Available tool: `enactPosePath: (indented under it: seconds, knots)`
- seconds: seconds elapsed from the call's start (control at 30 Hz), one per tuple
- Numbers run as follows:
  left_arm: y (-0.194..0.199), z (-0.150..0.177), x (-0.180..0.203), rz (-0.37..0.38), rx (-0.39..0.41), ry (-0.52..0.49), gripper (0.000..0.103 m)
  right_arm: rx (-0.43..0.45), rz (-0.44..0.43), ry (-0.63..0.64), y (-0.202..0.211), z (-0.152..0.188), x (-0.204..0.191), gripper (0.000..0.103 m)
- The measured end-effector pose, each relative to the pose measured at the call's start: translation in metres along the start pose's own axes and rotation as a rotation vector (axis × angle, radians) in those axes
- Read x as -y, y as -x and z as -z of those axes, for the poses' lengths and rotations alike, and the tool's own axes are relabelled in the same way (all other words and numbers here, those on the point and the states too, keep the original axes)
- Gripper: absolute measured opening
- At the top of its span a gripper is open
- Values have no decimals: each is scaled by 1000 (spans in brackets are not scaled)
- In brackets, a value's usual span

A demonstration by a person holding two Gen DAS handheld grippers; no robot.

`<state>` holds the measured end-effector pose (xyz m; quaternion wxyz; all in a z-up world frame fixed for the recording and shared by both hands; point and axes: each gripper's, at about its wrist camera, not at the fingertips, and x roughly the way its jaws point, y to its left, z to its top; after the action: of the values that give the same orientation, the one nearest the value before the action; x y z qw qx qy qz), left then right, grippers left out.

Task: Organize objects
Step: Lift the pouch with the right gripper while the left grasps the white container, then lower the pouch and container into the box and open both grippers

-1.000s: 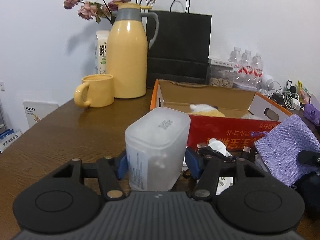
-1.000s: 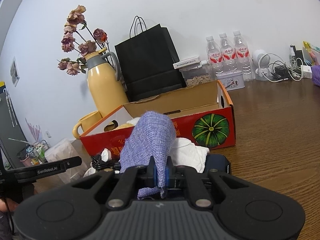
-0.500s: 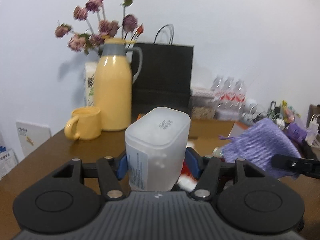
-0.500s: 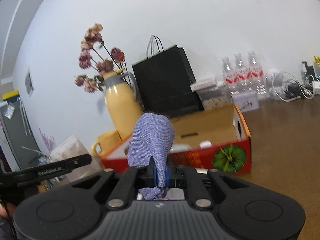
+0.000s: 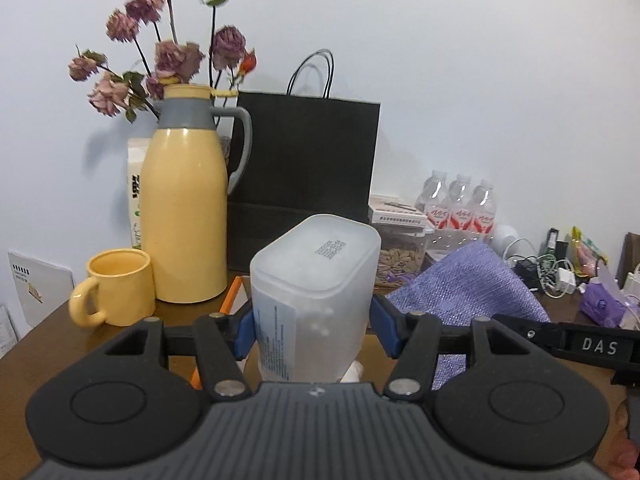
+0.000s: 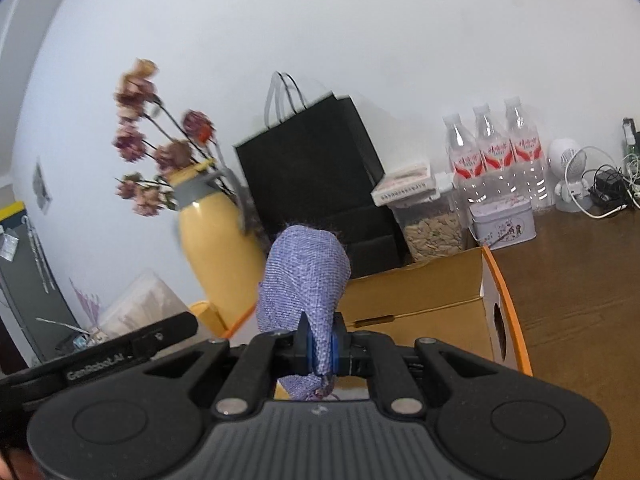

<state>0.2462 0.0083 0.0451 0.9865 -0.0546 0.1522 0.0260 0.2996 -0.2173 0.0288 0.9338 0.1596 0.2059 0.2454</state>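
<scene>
My left gripper [image 5: 312,330] is shut on a frosted white plastic container [image 5: 316,296], held upright above the table with the blue pads pressing its two sides. A purple woven pouch [image 6: 302,280] stands up from my right gripper [image 6: 322,350], whose blue pads pinch its lower end. In the left wrist view the same pouch [image 5: 468,292] hangs to the right, behind the other gripper's black arm. The open cardboard box [image 6: 432,300] with an orange rim lies just beyond and below the pouch; its inside is mostly hidden.
A yellow thermos [image 5: 184,216] with dried flowers, a yellow mug [image 5: 116,288] and a black paper bag [image 5: 304,160] stand at the back. Water bottles [image 6: 492,156], a seed jar [image 6: 432,232], a tin [image 6: 502,224] and tangled cables [image 5: 548,272] crowd the back right of the wooden table [image 6: 580,288].
Both grippers have risen with their loads and moved toward the box. The red front of the box has dropped out of view below them.
</scene>
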Motion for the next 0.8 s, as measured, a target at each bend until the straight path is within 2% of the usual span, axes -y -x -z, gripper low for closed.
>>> enactPosePath:
  seconds: [0.2,0.33,0.5,0.63,0.7,0.77,0.8]
  knots:
    - [-49,-5,5,-44,-65,11,58,-94,57,-36,-48,-7,21,8]
    - [-75,-4,3,-49,-113,42,58,-135,109,-42,-65,-1,29,8]
    - [-90,8,0,-53,-170,30,58,-160,132,-14,-73,5,29,8]
    - [-91,11,-1,-53,-170,18,59,-163,175,42,-74,8,25,9]
    - [-90,11,0,-52,-169,15,60,-166,223,83,-75,8,22,16]
    - [-89,11,1,-56,-169,7,65,-165,291,135,-75,9,19,28]
    - [-88,11,2,-60,-159,1,80,-160,315,150,-75,10,18,45]
